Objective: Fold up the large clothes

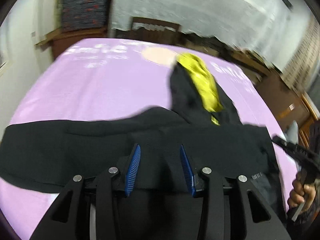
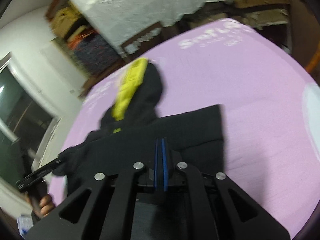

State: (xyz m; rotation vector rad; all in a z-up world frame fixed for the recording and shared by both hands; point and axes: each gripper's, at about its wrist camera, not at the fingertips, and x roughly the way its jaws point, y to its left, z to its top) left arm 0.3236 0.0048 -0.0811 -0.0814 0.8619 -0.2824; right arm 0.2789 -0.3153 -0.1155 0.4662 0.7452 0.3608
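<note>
Black hoodie (image 1: 84, 140) amid bare pink sheet (image 1: 100, 88)

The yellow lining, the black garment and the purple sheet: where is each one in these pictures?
yellow lining (image 1: 202, 84): left wrist view, middle of the bright strip.
black garment (image 1: 60, 146): left wrist view, its spread-out left part.
purple sheet (image 2: 250, 92): right wrist view, a bare stretch.
</note>
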